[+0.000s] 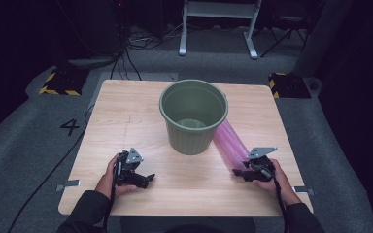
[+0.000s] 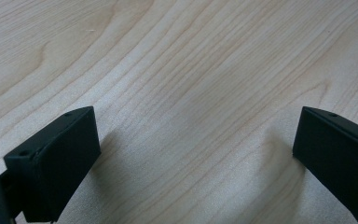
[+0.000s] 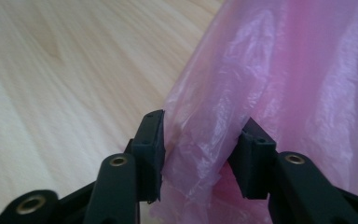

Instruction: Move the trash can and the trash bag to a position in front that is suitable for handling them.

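Left tool (image 1: 148, 178) low, jaws wide apart, nothing between. Right tool (image 1: 239, 173) jaws pinched on thin film.

Item: right tongs (image 3: 200, 154), two black jaws rising from the bottom edge, pinching a bunched fold of thin, translucent pink plastic bag (image 3: 279, 70). Surface: pale wood-grain table (image 3: 74, 60), left of the bag.

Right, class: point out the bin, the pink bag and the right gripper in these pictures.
bin (image 1: 193, 137): high view, front of its ribbed green wall.
pink bag (image 3: 279, 70): right gripper view, crinkled film above the jaws.
right gripper (image 3: 200, 140): right gripper view, midway between its fingertips, where bag film is bunched.
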Demonstrator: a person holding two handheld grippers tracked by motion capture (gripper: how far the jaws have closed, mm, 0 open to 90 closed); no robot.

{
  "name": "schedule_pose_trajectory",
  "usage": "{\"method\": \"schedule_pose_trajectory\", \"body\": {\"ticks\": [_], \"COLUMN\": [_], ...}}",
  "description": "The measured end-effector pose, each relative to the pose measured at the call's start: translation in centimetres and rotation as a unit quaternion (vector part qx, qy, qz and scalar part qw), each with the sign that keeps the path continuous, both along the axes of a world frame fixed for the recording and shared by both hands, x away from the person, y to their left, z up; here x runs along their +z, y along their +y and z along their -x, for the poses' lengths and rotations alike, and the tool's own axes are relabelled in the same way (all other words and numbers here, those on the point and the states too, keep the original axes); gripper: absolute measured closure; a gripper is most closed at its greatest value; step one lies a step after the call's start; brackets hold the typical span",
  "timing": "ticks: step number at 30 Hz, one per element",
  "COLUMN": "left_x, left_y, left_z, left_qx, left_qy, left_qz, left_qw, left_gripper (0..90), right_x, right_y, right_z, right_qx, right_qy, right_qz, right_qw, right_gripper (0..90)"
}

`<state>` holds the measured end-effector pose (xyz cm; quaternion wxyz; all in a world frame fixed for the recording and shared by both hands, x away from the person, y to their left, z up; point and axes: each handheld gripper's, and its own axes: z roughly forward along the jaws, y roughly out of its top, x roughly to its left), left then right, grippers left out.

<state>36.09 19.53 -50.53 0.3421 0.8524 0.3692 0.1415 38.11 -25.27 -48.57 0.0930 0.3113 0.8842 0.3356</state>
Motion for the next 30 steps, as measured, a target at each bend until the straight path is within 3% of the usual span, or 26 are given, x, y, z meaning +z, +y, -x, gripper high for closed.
{"method": "schedule_pose_trajectory", "body": {"ticks": [1,2,5,8,11,15,19,21,22,25,30], "left_x": [0.0,0.0,0.0,0.0,0.0,0.1,0.3,0.4,0.4,0.6,0.8], "left_y": [0.0,0.0,0.0,0.0,-0.1,-0.1,-0.4,-0.8,-1.1,-2.0,-2.7], "left_z": [0.0,0.0,0.0,0.0,0.1,0.2,0.5,0.7,0.8,1.2,1.5], "left_qx": [0.0,0.0,0.002,0.003,0.005,0.002,0.011,0.012,0.011,-0.012,-0.023], "left_qy": [0.0,0.0,0.0,0.0,0.0,-0.001,-0.001,-0.006,-0.008,-0.011,-0.015], "left_qz": [0.0,0.0,-0.001,-0.001,-0.002,-0.004,-0.006,-0.005,-0.002,-0.01,-0.017], "left_qw": [1.0,1.0,1.0,1.0,1.0,1.0,0.9999,0.9999,0.9999,0.9998,0.9995], "left_gripper": [0.4,0.4,0.4,0.4,0.4,1.1,4.3,14.3,14.3,15.6,15.9], "right_x": [0.0,0.0,0.0,-0.1,-0.2,-0.3,-0.3,-0.3,-0.2,0.1,0.8], "right_y": [1.3,1.3,3.6,4.6,6.4,7.3,7.8,8.2,8.4,8.9,9.0], "right_z": [0.4,0.4,1.0,1.4,2.2,2.8,3.1,3.3,3.4,3.9,4.5], "right_qx": [0.011,0.011,0.008,0.012,0.018,0.016,0.021,0.031,0.034,0.056,0.061], "right_qy": [0.006,0.006,0.011,0.016,0.007,0.004,0.007,0.007,0.005,-0.003,-0.021], "right_qz": [-0.002,-0.002,-0.006,-0.013,-0.001,0.0,-0.007,-0.006,-0.005,0.0,-0.002], "right_qw": [0.9999,0.9999,0.9999,0.9997,0.9998,0.9999,0.9997,0.9995,0.9994,0.9985,0.9979], "right_gripper": [54.2,54.2,47.7,46.7,34.2,26.2,24.1,22.0,21.2,19.5,18.6]}}
